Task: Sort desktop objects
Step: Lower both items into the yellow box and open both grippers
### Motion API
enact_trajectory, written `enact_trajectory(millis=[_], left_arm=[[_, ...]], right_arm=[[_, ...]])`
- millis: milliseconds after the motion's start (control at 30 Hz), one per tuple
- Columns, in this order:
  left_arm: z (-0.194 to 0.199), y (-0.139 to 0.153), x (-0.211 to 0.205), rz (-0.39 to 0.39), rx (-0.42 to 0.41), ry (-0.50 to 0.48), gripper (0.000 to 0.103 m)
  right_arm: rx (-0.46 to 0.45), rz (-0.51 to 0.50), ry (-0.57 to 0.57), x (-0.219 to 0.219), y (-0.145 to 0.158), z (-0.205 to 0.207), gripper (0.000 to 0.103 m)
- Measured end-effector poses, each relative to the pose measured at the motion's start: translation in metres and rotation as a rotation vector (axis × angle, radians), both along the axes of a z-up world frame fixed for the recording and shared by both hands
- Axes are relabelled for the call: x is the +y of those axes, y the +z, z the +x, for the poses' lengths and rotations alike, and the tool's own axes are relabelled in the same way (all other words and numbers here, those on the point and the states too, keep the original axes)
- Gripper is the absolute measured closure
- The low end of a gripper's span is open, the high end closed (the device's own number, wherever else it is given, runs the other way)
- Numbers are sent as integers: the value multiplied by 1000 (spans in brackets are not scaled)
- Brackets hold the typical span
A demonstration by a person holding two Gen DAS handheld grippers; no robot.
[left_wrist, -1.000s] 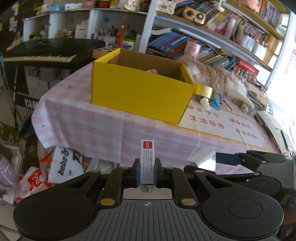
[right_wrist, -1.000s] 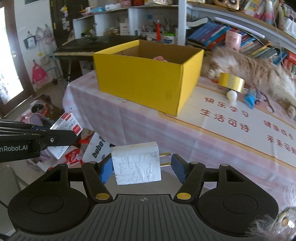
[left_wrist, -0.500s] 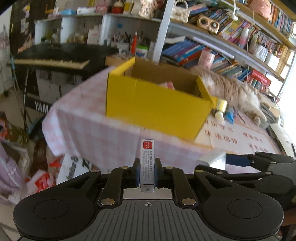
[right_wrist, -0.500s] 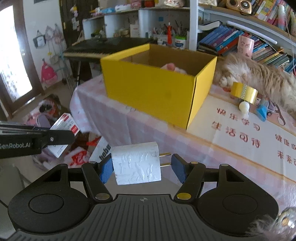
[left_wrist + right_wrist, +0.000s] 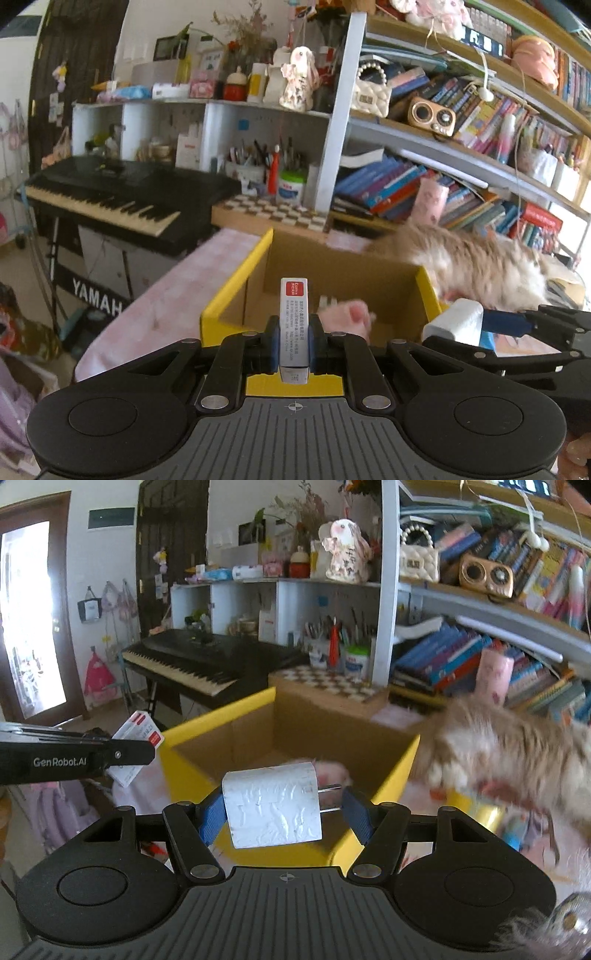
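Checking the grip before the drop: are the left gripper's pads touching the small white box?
Touching. The left wrist view shows the left gripper with both pads pressed against the small white box.

I was working in a lived-in home study: crowded bookshelves (image 5: 461, 184) ran along the wall, an electronic keyboard (image 5: 110, 199) stood beside the pink-checked desk (image 5: 177, 291), a fluffy cat (image 5: 480, 266) lay there, and bags (image 5: 99, 605) hung by the door (image 5: 29, 627).
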State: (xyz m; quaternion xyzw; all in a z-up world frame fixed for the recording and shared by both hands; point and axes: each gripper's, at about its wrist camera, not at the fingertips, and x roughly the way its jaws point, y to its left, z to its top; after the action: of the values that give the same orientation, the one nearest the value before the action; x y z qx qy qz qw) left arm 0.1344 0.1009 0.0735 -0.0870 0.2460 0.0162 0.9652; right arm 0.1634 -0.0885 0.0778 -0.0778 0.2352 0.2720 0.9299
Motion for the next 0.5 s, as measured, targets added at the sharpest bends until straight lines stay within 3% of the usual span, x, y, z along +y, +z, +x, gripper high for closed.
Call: enact_trajectory(millis=[267,500], left_arm=[[52,-14,-9,38,37,0,90],[88,-45,-18,115,154,-28,90]], right_arm=[[-18,-34,58,5,-3,47,40],[15,-82,125,16,-20,77,40]])
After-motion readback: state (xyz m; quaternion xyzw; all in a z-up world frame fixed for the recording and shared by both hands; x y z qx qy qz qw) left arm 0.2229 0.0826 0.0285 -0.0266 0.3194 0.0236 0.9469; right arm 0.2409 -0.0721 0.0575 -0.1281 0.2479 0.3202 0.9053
